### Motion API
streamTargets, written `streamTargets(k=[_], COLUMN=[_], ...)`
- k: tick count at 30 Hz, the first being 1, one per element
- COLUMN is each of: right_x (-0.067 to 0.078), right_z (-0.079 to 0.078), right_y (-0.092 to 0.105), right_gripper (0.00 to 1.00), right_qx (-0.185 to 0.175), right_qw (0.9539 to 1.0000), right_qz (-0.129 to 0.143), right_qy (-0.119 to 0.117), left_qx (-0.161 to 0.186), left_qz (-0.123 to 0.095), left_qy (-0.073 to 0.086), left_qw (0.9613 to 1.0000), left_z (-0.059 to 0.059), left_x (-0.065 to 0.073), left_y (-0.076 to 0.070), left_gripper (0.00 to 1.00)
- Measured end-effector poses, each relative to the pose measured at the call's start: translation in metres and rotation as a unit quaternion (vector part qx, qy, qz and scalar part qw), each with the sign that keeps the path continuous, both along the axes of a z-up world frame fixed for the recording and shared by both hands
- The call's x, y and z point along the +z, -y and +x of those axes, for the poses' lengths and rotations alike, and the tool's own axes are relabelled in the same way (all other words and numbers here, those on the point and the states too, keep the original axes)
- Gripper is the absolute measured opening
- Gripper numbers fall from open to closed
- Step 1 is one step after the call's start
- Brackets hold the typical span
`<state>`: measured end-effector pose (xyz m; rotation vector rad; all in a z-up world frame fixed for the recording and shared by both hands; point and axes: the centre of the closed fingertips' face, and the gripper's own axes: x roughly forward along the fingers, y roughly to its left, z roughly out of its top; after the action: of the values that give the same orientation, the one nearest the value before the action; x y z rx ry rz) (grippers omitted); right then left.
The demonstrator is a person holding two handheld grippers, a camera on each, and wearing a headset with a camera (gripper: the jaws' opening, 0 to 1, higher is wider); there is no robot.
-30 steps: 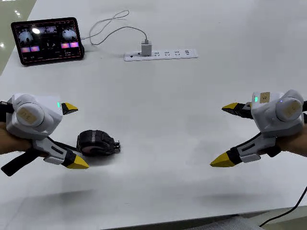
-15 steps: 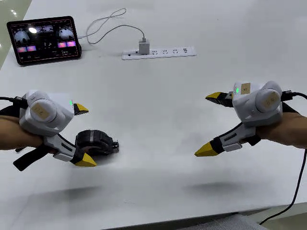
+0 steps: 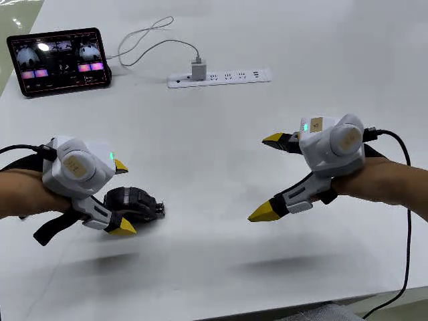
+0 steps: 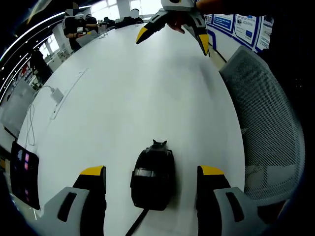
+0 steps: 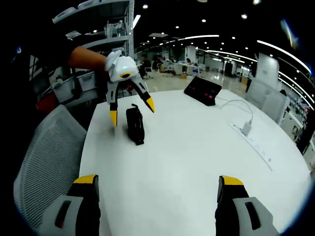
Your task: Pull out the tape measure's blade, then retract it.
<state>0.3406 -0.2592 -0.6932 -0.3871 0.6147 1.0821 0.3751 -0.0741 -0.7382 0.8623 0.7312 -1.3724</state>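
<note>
While the tape measure (image 4: 151,183) is resting on the white desk (image 3: 214,127), toward the front left, the left claw (image 3: 122,198) is straddling it. Its yellow-tipped jaws are standing wide apart, one on each side of the black case, and neither appears to be touching it. The blade is sitting wound inside the case, with just its small end hook (image 4: 158,143) poking out toward the middle of the desk. The right claw (image 3: 265,177) is hovering well apart on the right. Its jaws are also gaping, gripping nothing and pointing back toward the tape measure.

Judging from this, the step in hand is getting a firm hold on the case. To do it well, the left claw should be closing squarely across the two broad sides of the case. A centred grip should stop the case twisting or skating on the smooth desk. The jaws should also be keeping clear of the hook end, so the blade's mouth is left free. With the case held, the right claw should be coming in level with the hook. It should be pinching only the hook and drawing straight away, in line with the blade's slot.
</note>
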Motion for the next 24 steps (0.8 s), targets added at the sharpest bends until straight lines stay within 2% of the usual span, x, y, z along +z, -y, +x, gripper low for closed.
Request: streamTargets(k=[8, 15, 17, 18, 21, 24], right_x=[-0.017, -0.02, -0.02, -0.019, -0.019, -0.016], right_z=[0.003, 0.009, 0.009, 0.01, 0.012, 0.015], right_y=[-0.02, -0.037, -0.04, -0.043, -0.049, -0.057], right_gripper=[0.99, 0.99, 0.99, 0.99, 0.99, 0.99], right_qx=[0.026, 0.038, 0.04, 0.041, 0.043, 0.043], right_qw=[0.9996, 0.9993, 0.9992, 0.9991, 0.999, 0.9991], right_qz=[-0.011, -0.007, -0.009, -0.009, -0.011, -0.001], right_qy=[-0.005, -0.002, -0.003, -0.002, -0.004, -0.002], left_qx=[-0.003, -0.011, -0.011, -0.008, -0.005, -0.01], left_qz=[0.014, 0.024, 0.028, 0.037, 0.028, 0.03], left_qy=[-0.008, -0.015, -0.014, -0.011, -0.018, -0.017], left_qw=[0.9999, 0.9995, 0.9994, 0.9992, 0.9994, 0.9993], left_z=[-0.003, -0.006, -0.006, -0.004, -0.005, -0.006], left_x=[-0.008, -0.013, -0.014, -0.015, -0.013, -0.014], left_y=[0.001, 0.002, 0.001, -0.001, 0.002, 0.003], left_gripper=[0.66, 0.57, 0.52, 0.48, 0.49, 0.45])
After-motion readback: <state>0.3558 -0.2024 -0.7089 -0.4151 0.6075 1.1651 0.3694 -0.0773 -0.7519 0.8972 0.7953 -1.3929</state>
